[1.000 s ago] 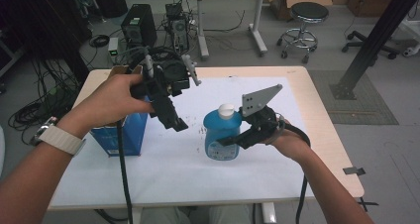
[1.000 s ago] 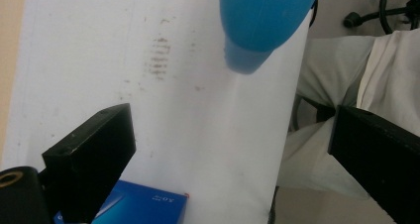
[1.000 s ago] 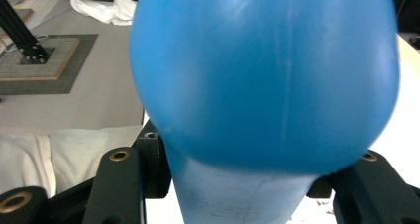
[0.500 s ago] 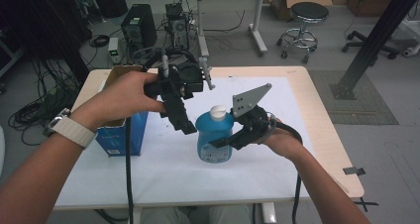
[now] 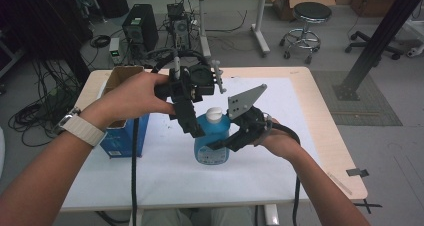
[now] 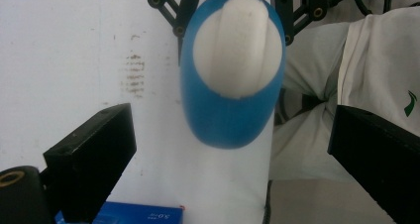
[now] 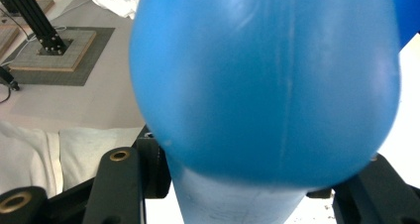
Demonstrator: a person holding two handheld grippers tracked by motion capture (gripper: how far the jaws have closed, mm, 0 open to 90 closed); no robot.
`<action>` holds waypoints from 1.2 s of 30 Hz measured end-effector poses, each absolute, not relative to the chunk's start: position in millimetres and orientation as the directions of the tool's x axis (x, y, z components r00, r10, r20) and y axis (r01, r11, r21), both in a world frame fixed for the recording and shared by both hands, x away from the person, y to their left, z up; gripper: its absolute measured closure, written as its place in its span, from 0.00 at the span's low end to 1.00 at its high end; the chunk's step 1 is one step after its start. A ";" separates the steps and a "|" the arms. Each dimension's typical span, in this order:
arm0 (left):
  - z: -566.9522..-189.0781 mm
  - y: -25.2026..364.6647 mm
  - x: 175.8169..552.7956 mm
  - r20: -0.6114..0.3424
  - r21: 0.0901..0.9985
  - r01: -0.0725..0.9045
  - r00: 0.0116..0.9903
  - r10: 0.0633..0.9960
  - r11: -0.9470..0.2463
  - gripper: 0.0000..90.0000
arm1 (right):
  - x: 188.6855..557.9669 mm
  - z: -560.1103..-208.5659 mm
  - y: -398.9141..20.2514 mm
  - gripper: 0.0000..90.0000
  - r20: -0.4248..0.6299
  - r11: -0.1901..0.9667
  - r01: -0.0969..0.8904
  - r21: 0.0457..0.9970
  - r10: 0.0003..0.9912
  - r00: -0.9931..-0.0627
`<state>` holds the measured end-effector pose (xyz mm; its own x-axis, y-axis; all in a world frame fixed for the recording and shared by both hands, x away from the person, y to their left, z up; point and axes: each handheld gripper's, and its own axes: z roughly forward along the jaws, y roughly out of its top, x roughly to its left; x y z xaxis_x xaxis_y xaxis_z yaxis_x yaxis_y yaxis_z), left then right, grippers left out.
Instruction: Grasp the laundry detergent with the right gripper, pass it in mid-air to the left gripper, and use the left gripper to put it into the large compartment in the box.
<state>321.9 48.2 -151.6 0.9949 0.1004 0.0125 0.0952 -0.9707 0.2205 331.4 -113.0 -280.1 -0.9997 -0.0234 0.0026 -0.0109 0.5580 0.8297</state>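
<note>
Right hand-held gripper (image 5: 231,142) pinches blue bottle (image 5: 212,145) upright on tabletop (image 5: 310,116). Left hand-held gripper (image 6: 233,154), jaws spread, hovers above white cap (image 6: 236,45). Next likely: descend, clamp cap at 12 o'clock.

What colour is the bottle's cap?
White, on the blue bottle; the cap shows best in the left gripper view.

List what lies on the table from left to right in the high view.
Blue box → left gripper → blue bottle, its white cap up → right gripper, holding the bottle's body from the right.
</note>
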 end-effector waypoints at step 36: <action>-171.7 19.8 323.0 0.004 0.165 0.067 0.998 0.068 -0.984 0.10 | 330.5 -276.2 -109.1 0.49 0.004 0.546 -0.017 0.838 -0.037 -0.999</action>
<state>323.0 19.8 -171.7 0.9976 0.0684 0.0042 0.0668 -0.9841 0.1647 330.5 -109.1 -276.2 -0.9993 -0.0372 0.0043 -0.0167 0.5460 0.8376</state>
